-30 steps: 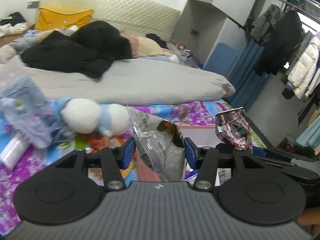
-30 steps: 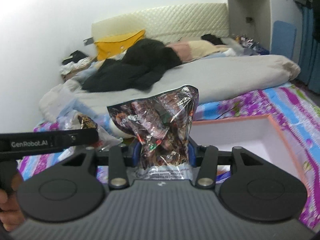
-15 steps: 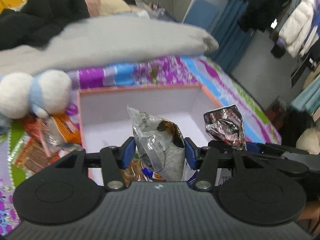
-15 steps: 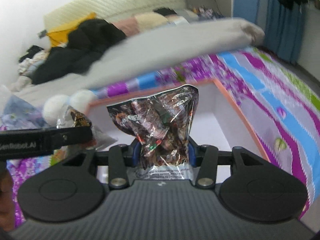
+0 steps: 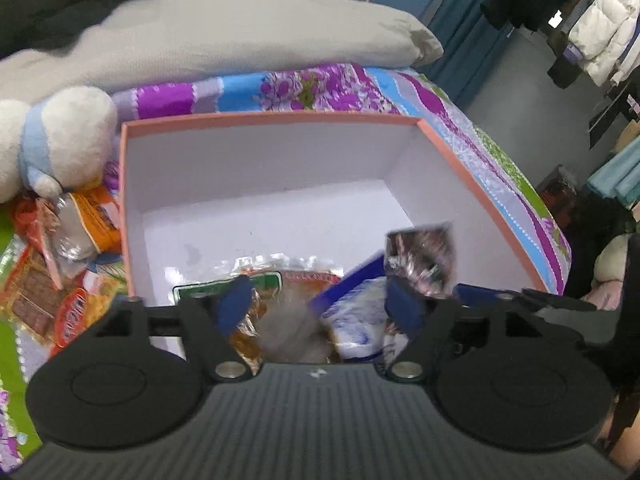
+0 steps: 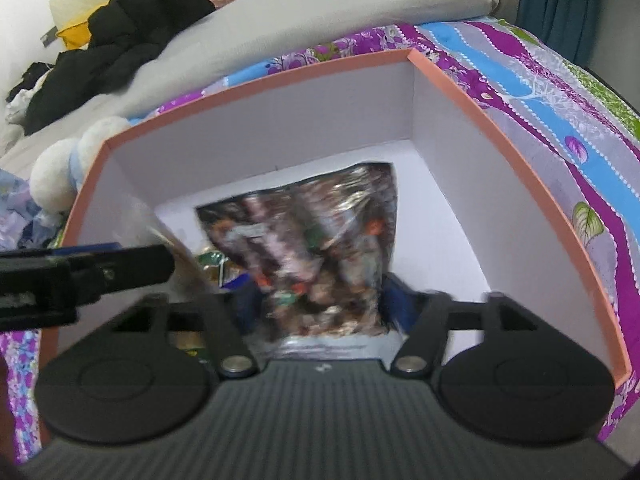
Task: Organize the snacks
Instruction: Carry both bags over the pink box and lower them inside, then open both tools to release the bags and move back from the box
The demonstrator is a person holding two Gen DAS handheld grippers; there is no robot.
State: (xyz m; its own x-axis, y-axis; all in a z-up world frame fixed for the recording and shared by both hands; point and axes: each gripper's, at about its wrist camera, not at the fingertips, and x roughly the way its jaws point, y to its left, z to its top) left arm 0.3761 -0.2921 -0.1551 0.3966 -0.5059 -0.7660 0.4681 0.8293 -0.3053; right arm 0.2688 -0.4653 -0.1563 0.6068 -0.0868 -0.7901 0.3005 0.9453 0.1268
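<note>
Crinkled dark foil snack bag is standing blurred in the pink-rimmed box; right tool and left tool are just spreading, gripping nothing.

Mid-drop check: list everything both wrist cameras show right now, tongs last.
Box: one, orange rim, white inside, on the bedspread.
Boxed packets: several, green, orange, blue-white, near end of box floor.
Foil bag: one, dark, shiny, blurred, between right jaws, in the box.
Clear bag: one, greyish, blurred, between left jaws.
Loose packets: several, orange-red, left of box.
Plush toy: one, white-blue, left of box.
Duvet: one, grey, behind box.
Bedspread: one, purple-blue floral.
Left tongs: black, blue pads, jaws just been opening, open.
Right tongs: same.
</note>
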